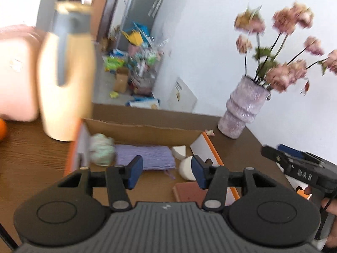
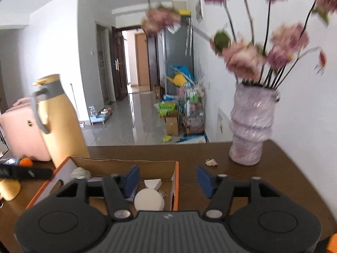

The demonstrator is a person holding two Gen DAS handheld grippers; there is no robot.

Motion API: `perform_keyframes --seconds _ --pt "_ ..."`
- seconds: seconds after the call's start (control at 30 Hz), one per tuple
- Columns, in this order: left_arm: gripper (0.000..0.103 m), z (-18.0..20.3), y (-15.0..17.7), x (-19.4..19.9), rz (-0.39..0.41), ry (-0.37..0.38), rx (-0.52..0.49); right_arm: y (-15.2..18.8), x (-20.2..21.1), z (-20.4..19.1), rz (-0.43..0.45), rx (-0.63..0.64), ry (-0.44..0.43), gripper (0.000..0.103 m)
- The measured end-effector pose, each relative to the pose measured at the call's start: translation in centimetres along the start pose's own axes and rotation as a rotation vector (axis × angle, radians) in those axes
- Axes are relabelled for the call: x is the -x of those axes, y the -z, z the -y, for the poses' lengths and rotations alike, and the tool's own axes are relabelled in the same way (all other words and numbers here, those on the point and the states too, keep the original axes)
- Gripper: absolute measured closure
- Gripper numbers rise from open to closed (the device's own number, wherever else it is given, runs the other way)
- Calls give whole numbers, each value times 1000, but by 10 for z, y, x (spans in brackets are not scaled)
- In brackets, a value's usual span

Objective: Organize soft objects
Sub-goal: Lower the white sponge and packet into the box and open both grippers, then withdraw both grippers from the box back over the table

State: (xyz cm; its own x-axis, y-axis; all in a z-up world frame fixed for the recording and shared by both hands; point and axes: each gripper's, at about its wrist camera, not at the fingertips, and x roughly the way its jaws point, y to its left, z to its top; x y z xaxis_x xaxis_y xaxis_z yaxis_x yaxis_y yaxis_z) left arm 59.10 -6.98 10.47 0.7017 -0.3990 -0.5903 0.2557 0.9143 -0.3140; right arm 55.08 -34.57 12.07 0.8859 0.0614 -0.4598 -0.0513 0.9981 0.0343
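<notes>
An open cardboard box (image 1: 147, 129) with orange edges sits on the brown table. Inside it lie a pale green crumpled cloth (image 1: 102, 149), a folded lilac towel (image 1: 147, 156), a white wedge sponge (image 1: 179, 150), a white round puff (image 1: 186, 167) and a reddish-brown pad (image 1: 189, 191). My left gripper (image 1: 166, 164) hovers open above the box with nothing between its blue pads. My right gripper (image 2: 167, 170) is open and empty over the box's right wall (image 2: 175, 181), with the round puff (image 2: 148, 199) and the wedge sponge (image 2: 152, 183) below it.
A tall yellow jug (image 2: 61, 122) stands just behind the box's left corner, beside a pink case (image 2: 23, 130) and an orange (image 2: 26, 162). A lilac vase of pink flowers (image 2: 250, 126) stands at the table's back right by the wall, a small crumpled scrap (image 2: 211, 162) before it.
</notes>
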Motion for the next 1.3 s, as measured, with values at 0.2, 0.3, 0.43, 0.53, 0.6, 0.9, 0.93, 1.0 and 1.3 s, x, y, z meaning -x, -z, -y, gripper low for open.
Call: perform_keyframes --seconds 0.2,0.3,0.43,0.53,0.6,0.9,0.93,1.0,1.3 --pt "14 -4 36 107 155 -73 -100 28 76 -27 16 114 -29 28" --pt "11 -1 54 137 201 -136 -163 37 104 -45 42 157 -52 23" --pt "5 5 69 164 237 -151 -166 43 131 -66 118 204 -43 19" --pt "3 11 80 181 280 -164 -193 48 148 -77 147 221 -52 18" --pt "1 12 89 190 299 -181 -207 54 158 -81 166 215 -45 17" --pt "0 -6 207 221 399 -255 -222 150 202 -101 251 148 -46 14" --pt "0 -10 221 225 399 -252 -218 165 207 -106 249 156 -50 14" --pt "0 -17 247 231 390 -242 -241 195 216 -114 251 191 -74 14" --pt "0 -50 326 249 254 -239 -162 282 249 -136 134 182 -147 14"
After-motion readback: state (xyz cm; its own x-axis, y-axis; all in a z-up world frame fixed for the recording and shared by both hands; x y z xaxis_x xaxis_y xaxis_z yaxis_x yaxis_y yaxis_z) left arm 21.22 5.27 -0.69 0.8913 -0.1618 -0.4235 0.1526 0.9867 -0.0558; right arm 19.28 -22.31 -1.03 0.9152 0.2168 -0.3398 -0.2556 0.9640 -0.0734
